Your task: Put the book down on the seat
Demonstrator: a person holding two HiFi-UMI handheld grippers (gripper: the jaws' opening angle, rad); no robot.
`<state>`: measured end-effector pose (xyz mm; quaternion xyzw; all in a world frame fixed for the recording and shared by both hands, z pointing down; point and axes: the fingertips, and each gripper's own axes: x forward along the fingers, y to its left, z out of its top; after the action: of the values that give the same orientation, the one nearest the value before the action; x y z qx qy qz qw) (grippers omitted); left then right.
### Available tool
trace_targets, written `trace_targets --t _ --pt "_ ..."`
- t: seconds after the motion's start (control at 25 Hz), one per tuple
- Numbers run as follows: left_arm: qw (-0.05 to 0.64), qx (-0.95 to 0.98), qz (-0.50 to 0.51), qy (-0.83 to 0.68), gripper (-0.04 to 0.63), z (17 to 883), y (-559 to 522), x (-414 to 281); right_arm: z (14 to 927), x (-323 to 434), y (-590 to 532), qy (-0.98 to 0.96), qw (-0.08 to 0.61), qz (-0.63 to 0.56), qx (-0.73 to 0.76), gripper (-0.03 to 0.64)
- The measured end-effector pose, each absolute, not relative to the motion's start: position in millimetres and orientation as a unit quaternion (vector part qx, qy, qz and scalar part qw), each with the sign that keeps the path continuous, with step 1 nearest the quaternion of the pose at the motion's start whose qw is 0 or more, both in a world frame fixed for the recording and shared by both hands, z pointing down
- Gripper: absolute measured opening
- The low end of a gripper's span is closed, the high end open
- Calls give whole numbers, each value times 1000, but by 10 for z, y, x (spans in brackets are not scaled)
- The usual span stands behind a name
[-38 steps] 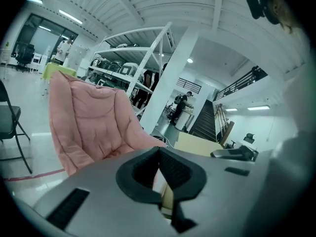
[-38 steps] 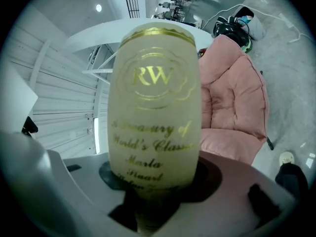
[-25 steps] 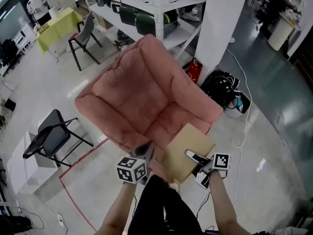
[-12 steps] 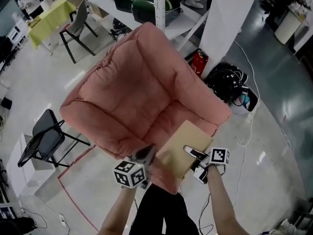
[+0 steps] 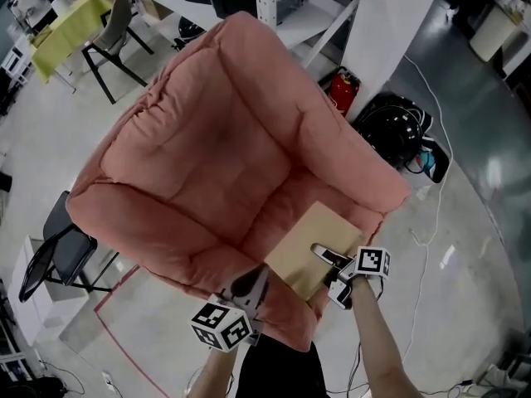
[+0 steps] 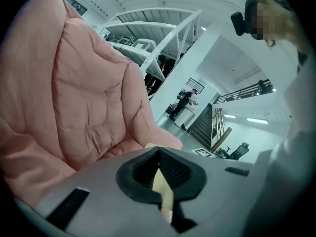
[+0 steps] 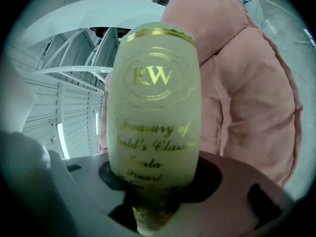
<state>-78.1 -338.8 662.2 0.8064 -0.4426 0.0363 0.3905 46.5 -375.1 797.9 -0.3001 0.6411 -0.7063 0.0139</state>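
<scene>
Head view: the tan flat hardcover book [image 5: 314, 247] hangs over the front right corner of the pink padded armchair seat [image 5: 241, 197], its long axis pointing away from the right gripper [image 5: 325, 257].

Left gripper view: the left gripper [image 6: 158, 157] pinches a thin tan edge, apparently the book's.

Right gripper view: the jaws clamp the book's near end.

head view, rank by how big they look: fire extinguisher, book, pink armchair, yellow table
1. pink armchair, by far the largest.
2. book and yellow table: they look about alike. The book is near the camera and the table is far off, so I won't rank them.
3. fire extinguisher, smallest.
</scene>
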Motion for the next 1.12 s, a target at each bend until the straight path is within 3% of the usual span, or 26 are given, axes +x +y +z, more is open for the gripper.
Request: trace_targets --t 0.44,0.8,1.12 --pt "402 806 37 -433 9 7012 -3486 -786 8748 460 -4026 606 -27 -728 -321 232" --pt "425 798 32 -426 9 7117 -3342 -771 8905 569 -4092 556 -7 -734 -389 236" --pt "411 805 26 -428 9 6907 -3380 -779 8838 762 -3938 544 -41 -719 -430 288"
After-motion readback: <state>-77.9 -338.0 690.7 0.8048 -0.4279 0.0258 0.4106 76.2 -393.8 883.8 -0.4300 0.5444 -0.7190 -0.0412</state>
